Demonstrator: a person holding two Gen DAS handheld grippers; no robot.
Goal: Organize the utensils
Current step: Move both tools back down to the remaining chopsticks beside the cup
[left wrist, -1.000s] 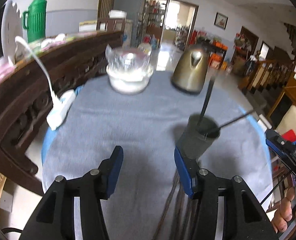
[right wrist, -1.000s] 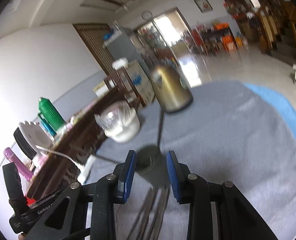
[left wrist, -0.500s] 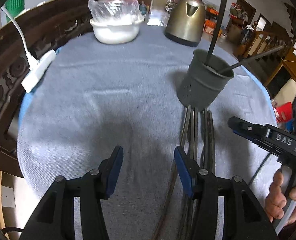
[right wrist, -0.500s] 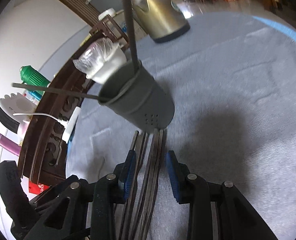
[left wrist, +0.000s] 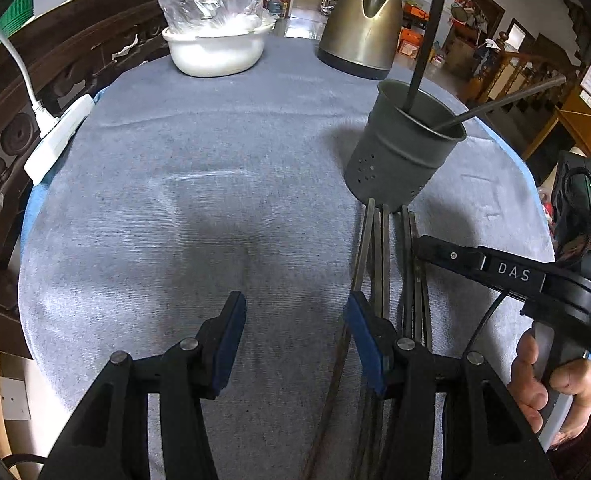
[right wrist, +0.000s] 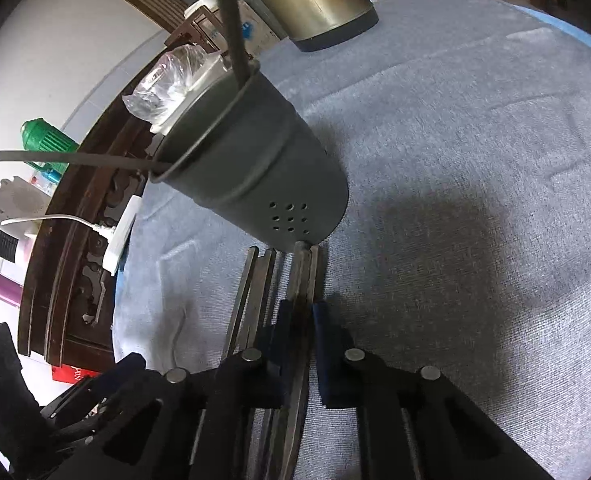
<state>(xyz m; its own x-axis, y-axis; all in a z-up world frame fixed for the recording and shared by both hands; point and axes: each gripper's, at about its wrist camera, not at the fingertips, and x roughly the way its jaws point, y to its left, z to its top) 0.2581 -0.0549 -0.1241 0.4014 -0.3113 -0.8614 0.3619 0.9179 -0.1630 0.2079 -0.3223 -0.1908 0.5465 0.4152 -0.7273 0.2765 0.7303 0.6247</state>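
Observation:
A dark grey perforated utensil holder [left wrist: 407, 152] [right wrist: 255, 160] stands on the grey cloth with two long dark utensils [left wrist: 431, 20] [right wrist: 227, 8] sticking out of it. Several flat metal utensils [left wrist: 383, 248] [right wrist: 255, 292] lie side by side on the cloth, their ends against the holder's base. My right gripper [right wrist: 301, 312] [left wrist: 419, 244] is low over them and shut on one metal handle. To the left of the row my left gripper [left wrist: 295, 332] stands open, with nothing between its blue pads; its right finger is beside the outermost handle.
A brass-coloured kettle [left wrist: 361, 24] and a white bowl [left wrist: 215, 48] with a plastic bag in it stand at the far side of the round table. A white power strip [left wrist: 55, 140] lies at the left edge by a carved wooden rail. A person's hand [left wrist: 543, 384] holds the right gripper.
Both grippers have come down and tilted toward the table. The right gripper's jaws, open around the utensil handles half a second ago, have closed on one handle. The left jaws kept their width.

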